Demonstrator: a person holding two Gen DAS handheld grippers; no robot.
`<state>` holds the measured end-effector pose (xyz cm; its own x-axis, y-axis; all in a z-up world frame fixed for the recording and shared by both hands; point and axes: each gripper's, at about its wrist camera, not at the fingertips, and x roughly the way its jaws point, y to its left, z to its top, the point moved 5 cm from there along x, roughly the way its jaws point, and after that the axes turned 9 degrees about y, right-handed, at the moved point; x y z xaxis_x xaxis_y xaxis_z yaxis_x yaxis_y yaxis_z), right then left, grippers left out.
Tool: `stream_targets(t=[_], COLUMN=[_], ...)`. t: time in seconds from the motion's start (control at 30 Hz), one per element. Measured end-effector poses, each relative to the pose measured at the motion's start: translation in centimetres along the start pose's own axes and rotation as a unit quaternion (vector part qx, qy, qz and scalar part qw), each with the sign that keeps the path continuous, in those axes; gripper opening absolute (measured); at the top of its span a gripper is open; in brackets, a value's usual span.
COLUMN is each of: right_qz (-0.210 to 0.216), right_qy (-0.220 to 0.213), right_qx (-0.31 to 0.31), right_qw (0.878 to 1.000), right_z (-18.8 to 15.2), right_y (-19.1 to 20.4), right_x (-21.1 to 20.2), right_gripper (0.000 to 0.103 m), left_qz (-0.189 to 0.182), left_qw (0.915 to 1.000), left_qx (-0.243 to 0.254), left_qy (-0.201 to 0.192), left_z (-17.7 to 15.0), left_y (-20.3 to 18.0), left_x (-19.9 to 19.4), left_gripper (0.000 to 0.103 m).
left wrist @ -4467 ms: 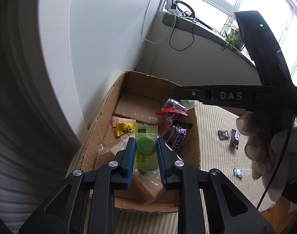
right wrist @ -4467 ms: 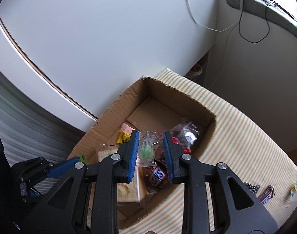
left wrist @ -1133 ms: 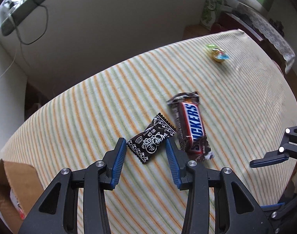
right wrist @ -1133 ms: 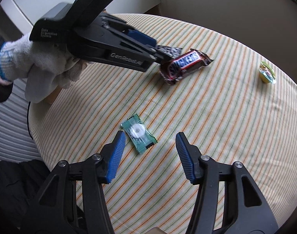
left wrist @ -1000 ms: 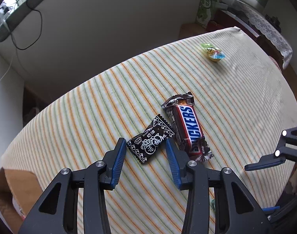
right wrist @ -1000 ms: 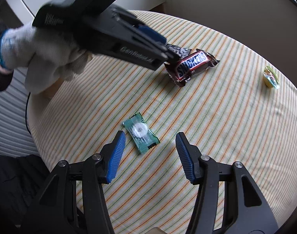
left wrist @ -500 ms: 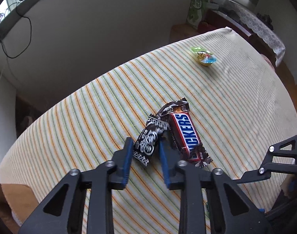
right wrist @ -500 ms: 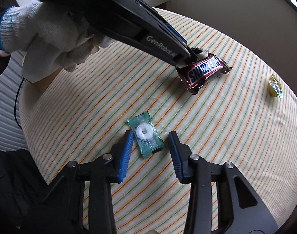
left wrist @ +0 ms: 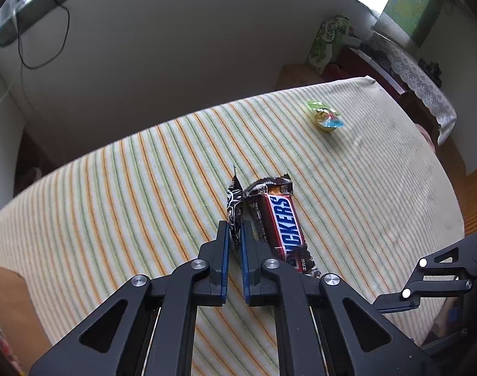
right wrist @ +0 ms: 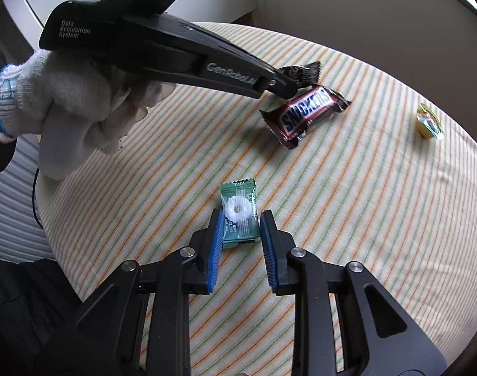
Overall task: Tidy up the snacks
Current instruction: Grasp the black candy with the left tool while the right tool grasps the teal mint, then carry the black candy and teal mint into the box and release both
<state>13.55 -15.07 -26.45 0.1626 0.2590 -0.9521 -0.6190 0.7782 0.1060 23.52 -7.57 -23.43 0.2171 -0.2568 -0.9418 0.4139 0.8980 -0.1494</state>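
1. The right gripper [right wrist: 241, 219], open around the green mint packet [right wrist: 239, 211] a second ago, now clamps its sides on the striped tablecloth [right wrist: 379, 219].
2. The left gripper [left wrist: 235, 235] has likewise closed, pinching the black candy packet [left wrist: 234, 202] upright.
3. The Snickers bar [left wrist: 280, 222] lies touching that packet.
4. Farther off sits a yellow candy [left wrist: 325, 119].
5. Only the right wrist view shows the gloved hand [right wrist: 78, 106].

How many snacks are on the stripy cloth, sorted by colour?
Black: 1, small black packet
Brown: 1, Snickers bar
Green: 1, mint candy
Yellow: 1, yellow candy
Total: 4
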Motion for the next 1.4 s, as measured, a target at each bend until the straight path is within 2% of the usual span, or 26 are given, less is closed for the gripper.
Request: stream_targets(t=[0.17,0.33,0.43,0.57,0.73,0.83,1.03,1.4], right_qz=[-0.002,0.003,0.004,0.005,-0.001,0.002,0.009,-0.002], right_qy=[0.003,0.0,-0.001,0.0,-0.003,-0.009,-0.03,-0.067], right_qx=[0.0,0.002,0.003,0.005,0.01,0.023,0.041,0.026], right_qw=[1.0,1.0,1.0,1.0,1.0,1.0,0.999,0.997], right_z=[-0.5,-0.7,-0.4,-0.5,-0.6,-0.8,-0.5,2.2], right_y=[-1.4,-2.2,-2.3,-2.5,-1.9,-2.2,-2.6,-0.4], right_x=[-0.1,-0.3,-0.9,-0.6,-1.1,-1.6,-4.1,-8.7], right_gripper=[0.025,0.025,0.025,0.025,0.025,0.025,0.025,0.025], left_qz=[-0.005,0.015,0.023,0.014,0.02,0.016,-0.007,0.01], left_qw=[0.9997,0.9994,0.9995,0.9993,0.9993,0.9986,0.9959,0.9889], left_qx=[-0.025,-0.027,-0.021,-0.033,-0.019,-0.038,-0.07,-0.109], left_qy=[0.001,0.012,0.005,-0.008,-0.024,-0.033,-0.057,-0.1], left_z=[0.5,0.7,1.2,2.4,2.0,1.8,1.3,-1.8], left_y=[0.4,0.5,0.1,-0.5,-0.6,-0.3,0.3,1.9], left_x=[0.2,0.4,0.7,1.4,1.0,0.6,-1.8,-8.5], left_gripper=[0.007,0.022,0.022,0.02,0.02,0.02,0.02,0.02])
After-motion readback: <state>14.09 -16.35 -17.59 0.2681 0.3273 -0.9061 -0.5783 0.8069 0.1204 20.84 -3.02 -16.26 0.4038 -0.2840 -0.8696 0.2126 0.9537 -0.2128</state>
